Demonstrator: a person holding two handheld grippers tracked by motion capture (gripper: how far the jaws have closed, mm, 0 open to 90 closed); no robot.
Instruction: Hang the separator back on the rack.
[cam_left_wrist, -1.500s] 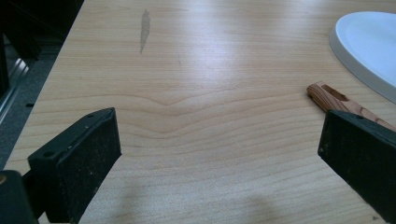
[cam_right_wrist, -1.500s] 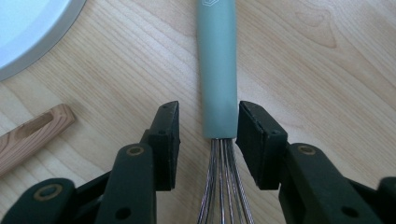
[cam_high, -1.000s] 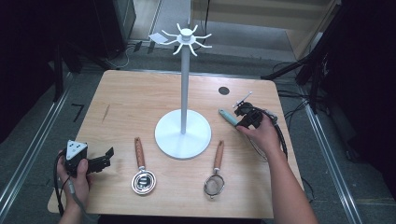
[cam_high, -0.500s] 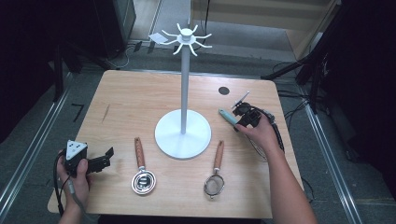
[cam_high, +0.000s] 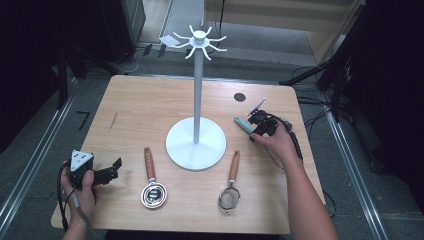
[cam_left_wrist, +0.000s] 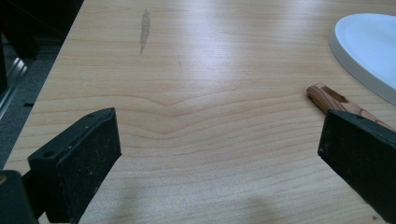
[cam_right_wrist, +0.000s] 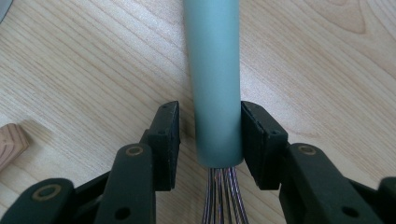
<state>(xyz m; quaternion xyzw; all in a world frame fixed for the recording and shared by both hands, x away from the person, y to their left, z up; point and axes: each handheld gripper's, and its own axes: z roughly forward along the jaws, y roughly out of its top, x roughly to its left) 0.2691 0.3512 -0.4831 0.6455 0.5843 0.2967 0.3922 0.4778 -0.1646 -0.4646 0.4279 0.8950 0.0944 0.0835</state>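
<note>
A whisk with a teal handle (cam_high: 243, 124) (cam_right_wrist: 215, 74) lies at the table's right side, its wires (cam_high: 258, 105) pointing away. My right gripper (cam_high: 261, 126) (cam_right_wrist: 210, 135) straddles the handle's wire end. Its jaws have just been closing with the handle between them. The right pad (cam_right_wrist: 254, 135) touches the handle and a small gap remains at the left pad (cam_right_wrist: 168, 140). My left gripper (cam_high: 114, 169) (cam_left_wrist: 219, 149) rests near the front left corner, open wide over bare wood.
A white stand with a round base (cam_high: 196, 145) (cam_left_wrist: 369, 46) and hooks on top (cam_high: 199, 39) occupies the middle. Two wooden-handled strainers (cam_high: 154, 192) (cam_high: 229, 199) lie in front of it; one handle (cam_left_wrist: 329, 97) reaches toward my left gripper. A dark hole (cam_high: 240, 97) marks the tabletop.
The right gripper has shifted only very slightly at the whisk's handle. The left gripper has stayed where it was.
</note>
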